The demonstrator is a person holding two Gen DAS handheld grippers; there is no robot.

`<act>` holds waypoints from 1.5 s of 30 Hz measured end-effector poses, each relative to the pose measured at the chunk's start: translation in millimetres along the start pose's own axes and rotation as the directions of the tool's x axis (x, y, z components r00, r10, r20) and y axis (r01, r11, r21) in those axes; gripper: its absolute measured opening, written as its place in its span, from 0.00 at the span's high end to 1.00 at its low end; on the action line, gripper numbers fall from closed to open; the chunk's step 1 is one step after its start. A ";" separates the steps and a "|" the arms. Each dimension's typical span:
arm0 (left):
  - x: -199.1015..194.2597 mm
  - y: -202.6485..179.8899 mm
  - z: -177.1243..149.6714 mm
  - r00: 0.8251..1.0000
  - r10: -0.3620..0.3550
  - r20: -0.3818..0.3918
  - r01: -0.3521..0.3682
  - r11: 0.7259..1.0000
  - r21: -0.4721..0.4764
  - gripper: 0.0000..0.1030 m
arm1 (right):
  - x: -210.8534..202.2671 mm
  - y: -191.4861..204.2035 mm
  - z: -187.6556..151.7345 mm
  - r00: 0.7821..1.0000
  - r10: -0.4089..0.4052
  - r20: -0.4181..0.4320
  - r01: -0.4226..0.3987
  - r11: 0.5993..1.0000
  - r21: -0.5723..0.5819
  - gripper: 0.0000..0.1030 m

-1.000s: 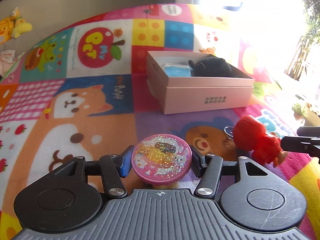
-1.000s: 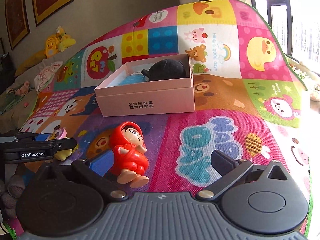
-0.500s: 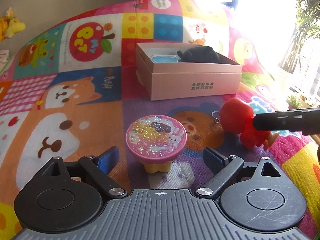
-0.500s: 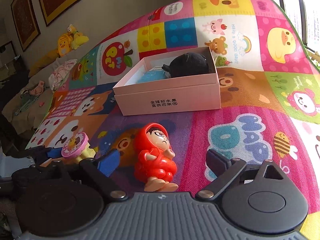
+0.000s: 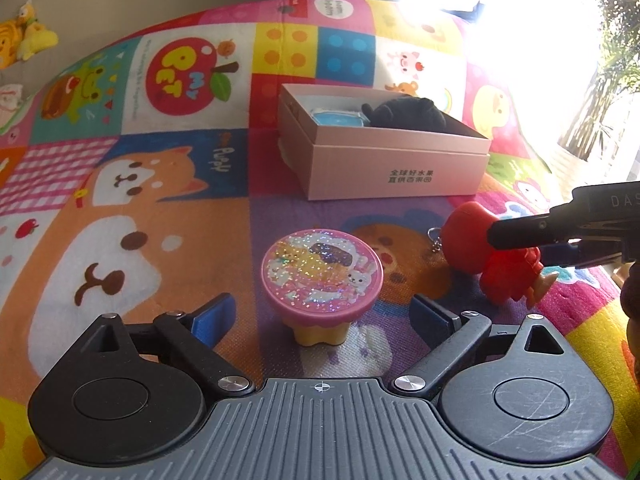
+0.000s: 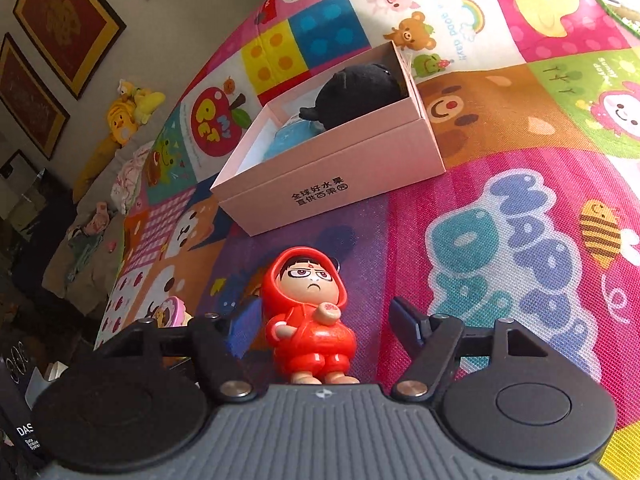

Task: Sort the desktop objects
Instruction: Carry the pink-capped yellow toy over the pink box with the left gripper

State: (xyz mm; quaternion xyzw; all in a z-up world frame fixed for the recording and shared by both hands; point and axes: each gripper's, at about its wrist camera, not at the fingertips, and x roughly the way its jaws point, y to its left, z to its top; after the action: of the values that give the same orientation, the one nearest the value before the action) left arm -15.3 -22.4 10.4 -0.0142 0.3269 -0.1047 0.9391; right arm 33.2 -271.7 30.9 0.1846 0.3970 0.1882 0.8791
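A round toy with a pink glitter lid (image 5: 322,272) on a yellow base stands on the play mat between the fingers of my left gripper (image 5: 322,312). Those jaws are opening, and both blue pads are well clear of the toy. A red hooded figure (image 6: 308,312) stands upright between the fingers of my right gripper (image 6: 324,318), whose jaws are closing. The left pad is close to the figure and the right pad is still apart from it. Behind both stands an open pink box (image 6: 332,176) holding a black plush (image 6: 356,96) and a blue item (image 5: 336,116).
The colourful play mat (image 6: 500,128) covers the whole surface. Plush toys (image 6: 132,108) lie along the wall at the far left. In the left wrist view, the right gripper's black finger (image 5: 520,232) reaches in from the right edge across the red figure (image 5: 472,244).
My left gripper has let go of the pink-lidded toy and spread wide. My right gripper has rolled and shifted so the red figure sits centred, and its jaws have narrowed.
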 end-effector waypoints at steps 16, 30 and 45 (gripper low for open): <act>-0.6 2.2 0.1 1.000 -0.008 0.003 0.008 1.000 -0.018 0.03 | 18.2 39.6 -7.7 0.987 -0.157 0.019 0.157 0.953 -0.259 0.47; 3.2 -16.5 8.2 0.998 0.064 0.013 -0.065 0.995 0.076 0.37 | -33.0 38.5 -27.1 0.974 -0.224 -0.009 0.211 0.929 -0.303 0.53; -56.7 -42.3 24.2 0.992 -0.007 0.127 -0.013 0.988 0.152 0.45 | -112.2 72.1 -8.7 0.970 -0.154 0.186 0.215 0.902 -0.374 0.53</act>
State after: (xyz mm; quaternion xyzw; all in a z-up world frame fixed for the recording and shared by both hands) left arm -51.6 -53.1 68.2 0.0515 0.2574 -0.1269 0.9566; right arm -55.6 -261.6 130.3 -0.0197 0.2991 0.1648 0.9397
